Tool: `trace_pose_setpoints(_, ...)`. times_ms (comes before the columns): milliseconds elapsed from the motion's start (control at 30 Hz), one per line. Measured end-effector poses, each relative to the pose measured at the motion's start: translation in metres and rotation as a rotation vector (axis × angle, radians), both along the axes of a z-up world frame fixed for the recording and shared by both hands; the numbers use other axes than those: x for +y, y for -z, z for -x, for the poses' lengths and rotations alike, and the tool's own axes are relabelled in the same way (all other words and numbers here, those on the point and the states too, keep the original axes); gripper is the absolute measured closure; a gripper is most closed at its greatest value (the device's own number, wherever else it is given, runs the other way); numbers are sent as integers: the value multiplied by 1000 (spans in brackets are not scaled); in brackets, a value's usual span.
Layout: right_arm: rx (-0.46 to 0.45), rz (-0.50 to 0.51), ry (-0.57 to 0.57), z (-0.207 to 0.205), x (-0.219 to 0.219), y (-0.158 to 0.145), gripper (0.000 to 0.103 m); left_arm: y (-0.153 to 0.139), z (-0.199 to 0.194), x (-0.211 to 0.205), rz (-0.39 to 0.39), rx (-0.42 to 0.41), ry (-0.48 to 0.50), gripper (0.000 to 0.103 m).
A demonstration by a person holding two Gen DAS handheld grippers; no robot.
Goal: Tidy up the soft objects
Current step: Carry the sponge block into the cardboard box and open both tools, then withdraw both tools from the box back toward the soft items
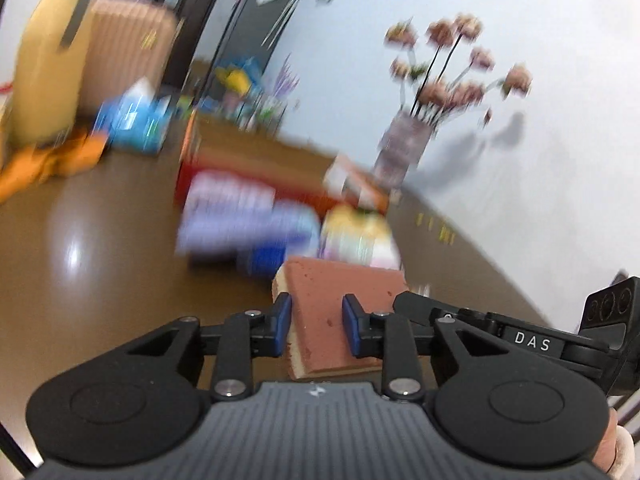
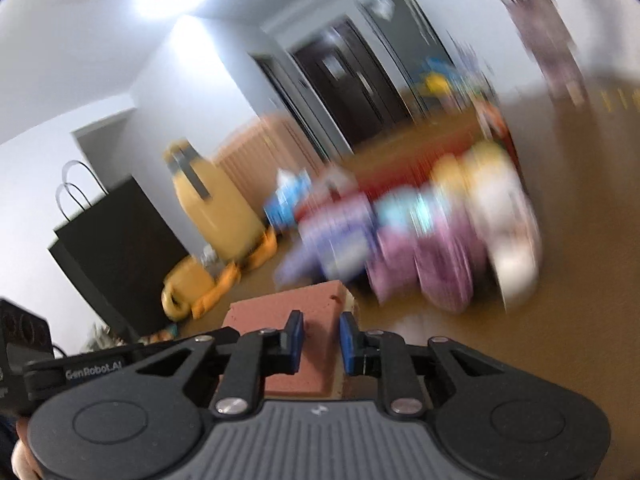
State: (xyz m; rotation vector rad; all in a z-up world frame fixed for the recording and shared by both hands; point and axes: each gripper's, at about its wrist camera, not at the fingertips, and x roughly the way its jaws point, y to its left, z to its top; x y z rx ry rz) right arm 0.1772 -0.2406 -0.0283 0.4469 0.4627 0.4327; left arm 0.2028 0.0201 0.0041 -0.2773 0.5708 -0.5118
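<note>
**Both grippers carry one sponge block toward the red box**

The left gripper (image 1: 316, 330) and the right gripper (image 2: 320, 344) each hold the same terracotta sponge block (image 1: 344, 312), pinching it from opposite ends. In the left wrist view the blue pads (image 1: 283, 326) press on the block's reddish top and its pale tan underside, and the jaws stand narrow, closed onto the foam. In the right wrist view the pads (image 2: 296, 340) clamp the block's (image 2: 296, 320) near edge in the same way. A two-ended grip suits a soft slab: foam sags and twists when held at one end, so a hold at each end probably keeps it flat and steerable.

The block hangs clear above the brown floor (image 1: 104, 240), not resting on anything visible. Beyond it lies a red box (image 1: 192, 168) packed with soft items, among them lilac, blue and pale yellow bundles (image 1: 240, 216); heavy motion blur makes their exact kinds impossible to name. The block appears aimed at that box, near it but not yet over it, so the step in hand is most likely the carry before placing.

Farther off stand a yellow suitcase (image 1: 44, 68), a pink suitcase (image 1: 128, 48), a vase of pink flowers (image 1: 404, 144) by the white wall, and, in the right wrist view, a black paper bag (image 2: 116, 252).

The next move calls for both hands travelling together; if one drifts, the foam could bend or slip from the pads.
</note>
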Motion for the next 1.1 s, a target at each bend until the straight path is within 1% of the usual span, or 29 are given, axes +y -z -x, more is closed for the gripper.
trace_pose_setpoints(67,-44,21,-4,-44,-2,-31,84,-28,-39,-5,-9,-49,-7,75)
trace_pose_setpoints(133,-59,47,0,-95,-3,-57,84,-51,-89,-13,-40,-70,-8,76)
trace_pose_setpoints(167,-51,55,2,-126,-3,-69,84,-59,-114,-17,-47,-63,-14,76)
trace_pose_setpoints(200,-42,66,2,-155,-2,-77,82,-66,-142,-19,-54,-50,-17,76)
trace_pose_setpoints(233,-29,87,-2,-186,-1,-84,82,-72,-176,-21,-55,-26,-29,76)
trace_pose_setpoints(267,-4,84,4,-217,-2,-87,82,-75,-204,-22,-45,4,-38,76)
trace_pose_setpoints(300,37,73,13,-252,-3,-88,82,-76,-233,-24,-53,21,-42,76)
trace_pose_setpoints(367,108,58,24,-307,-3,-82,82,-67,-290,-29,-82,63,-55,76)
trace_pose_setpoints(433,183,72,30,-362,0,-66,82,-48,-340,-36,-111,141,-77,76)
trace_pose_setpoints(467,221,78,36,-384,1,-54,83,-35,-362,-40,-139,172,-91,76)
trace_pose_setpoints(567,327,109,43,-441,12,-16,83,-7,-409,-58,-269,202,-119,76)
trace_pose_setpoints(633,385,92,41,-469,15,4,83,7,-433,-64,-330,228,-131,76)
trace_pose_setpoints(700,434,58,18,-486,19,19,83,14,-448,-63,-363,242,-163,75)
trace_pose_setpoints(733,436,64,11,-489,18,21,83,15,-453,-62,-368,241,-162,75)
trace_pose_setpoints(800,405,107,-1,-492,24,21,82,14,-454,-62,-379,227,-156,74)
trace_pose_setpoints(833,397,120,1,-491,25,19,82,12,-453,-62,-383,213,-153,72)
trace_pose_setpoints(900,376,138,10,-484,25,11,82,6,-441,-57,-390,193,-156,70)
trace_pose_setpoints(1000,326,167,33,-464,14,-10,82,-11,-421,-56,-408,160,-163,70)
trace_pose_setpoints(1067,285,200,43,-444,4,-34,82,-29,-403,-52,-421,130,-170,70)
trace_pose_setpoints(1100,263,217,47,-430,-3,-45,82,-39,-393,-49,-426,113,-174,68)
